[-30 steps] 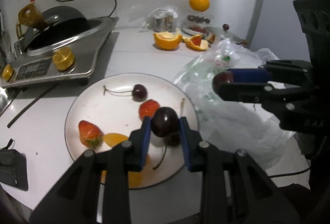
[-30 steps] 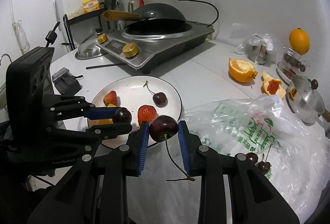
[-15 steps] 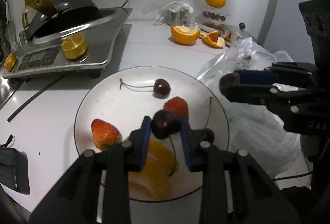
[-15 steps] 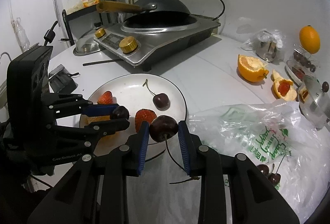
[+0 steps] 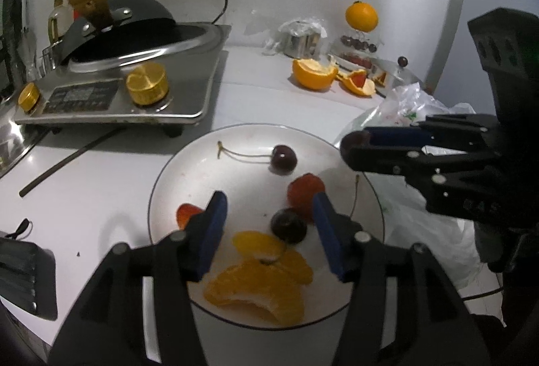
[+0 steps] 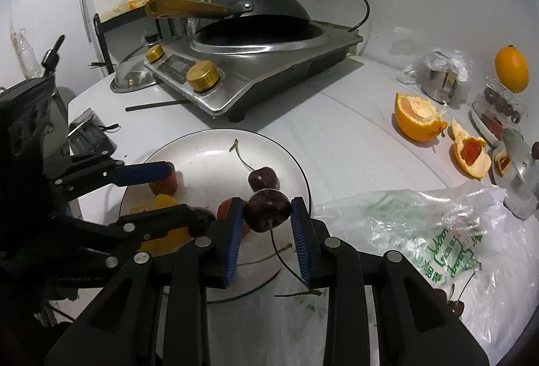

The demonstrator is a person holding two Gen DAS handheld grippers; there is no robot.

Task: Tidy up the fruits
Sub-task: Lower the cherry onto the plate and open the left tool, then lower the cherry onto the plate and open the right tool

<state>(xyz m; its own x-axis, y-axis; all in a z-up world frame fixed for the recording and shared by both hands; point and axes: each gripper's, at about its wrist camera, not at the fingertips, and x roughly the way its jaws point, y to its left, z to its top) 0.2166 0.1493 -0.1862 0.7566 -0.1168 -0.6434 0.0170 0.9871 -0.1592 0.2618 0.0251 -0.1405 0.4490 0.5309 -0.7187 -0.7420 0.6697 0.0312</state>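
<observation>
A white plate [image 5: 168,177] holds a stemmed cherry [image 5: 284,158], two strawberries [image 5: 306,189] and orange segments [image 5: 256,285]. My left gripper [image 5: 269,217] hangs low over the plate with its jaws opening. A dark cherry [image 5: 288,226] lies on the plate between the blue pads, and neither pad touches it. My right gripper [image 6: 267,214] is shut on another dark cherry [image 6: 267,209], whose stem hangs down. It hovers over the plate's [image 6: 202,143] near right rim. The left gripper [image 6: 185,194] shows at the left of the right wrist view.
An induction cooker [image 5: 134,89] with a wok stands behind the plate, and a thin dark rod [image 5: 67,163] lies in front of it. A crumpled plastic bag [image 6: 421,231] with more cherries lies to the right. Peeled orange halves [image 6: 417,120] and a whole orange [image 6: 511,67] sit far right.
The left gripper has spread its jaws and let its cherry down onto the plate. Both grippers have moved in over the plate. The right one still grips its cherry.
</observation>
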